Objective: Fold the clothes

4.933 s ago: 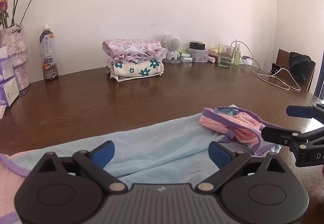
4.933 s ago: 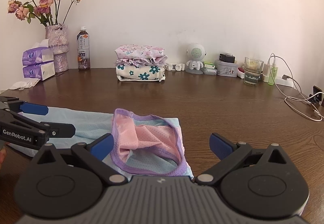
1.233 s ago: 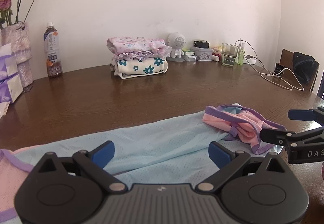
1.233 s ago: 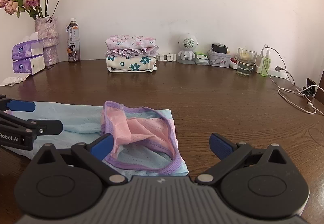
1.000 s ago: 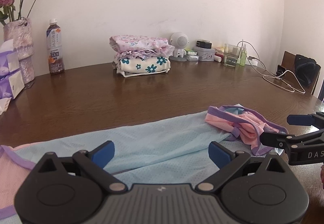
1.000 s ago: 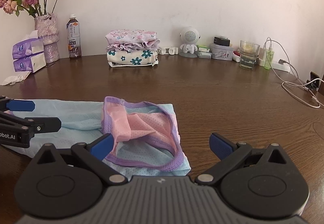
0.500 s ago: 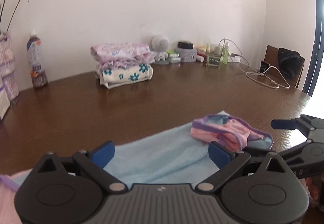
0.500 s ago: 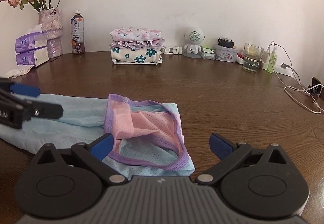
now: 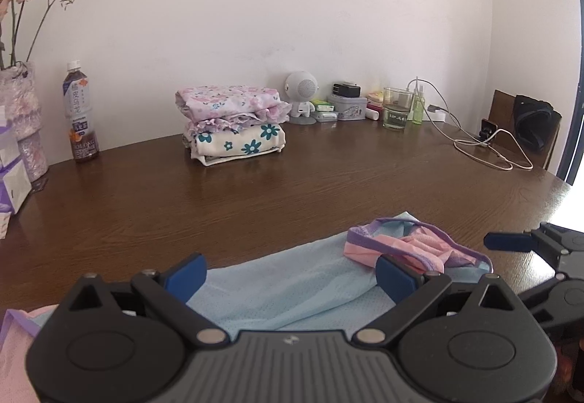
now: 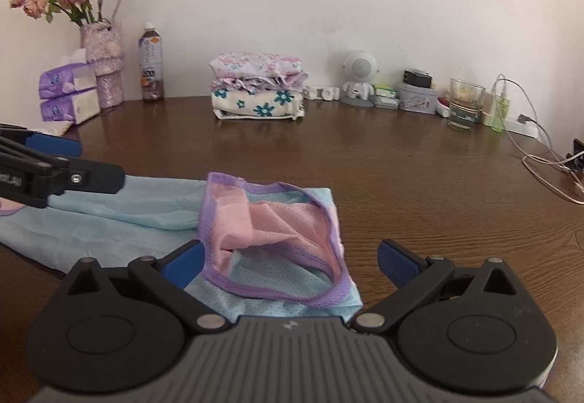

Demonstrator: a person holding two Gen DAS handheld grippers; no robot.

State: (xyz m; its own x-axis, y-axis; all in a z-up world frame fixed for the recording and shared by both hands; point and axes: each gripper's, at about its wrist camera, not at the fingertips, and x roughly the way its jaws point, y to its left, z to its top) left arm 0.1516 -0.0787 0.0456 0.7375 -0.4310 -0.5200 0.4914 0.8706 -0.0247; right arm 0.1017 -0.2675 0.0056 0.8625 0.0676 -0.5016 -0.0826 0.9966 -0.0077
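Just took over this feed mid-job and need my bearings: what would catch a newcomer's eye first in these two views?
The light blue garment lies stretched across the near edge of the brown table, its pink, purple-trimmed end bunched open between the fingers of the open right gripper. The left gripper, also open, hovers over the blue middle. At the back by the wall sits a stack of folded floral clothes, with a vase of dried roses to its left.

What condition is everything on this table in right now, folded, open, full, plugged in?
Left gripper: open, empty.
Right gripper: open, empty.
Blue garment: spread out, unfolded, pink-and-purple end rumpled.
Stacked clothes: folded, piled.
Drink bottle: upright, capped.
Glass: upright, partly filled.
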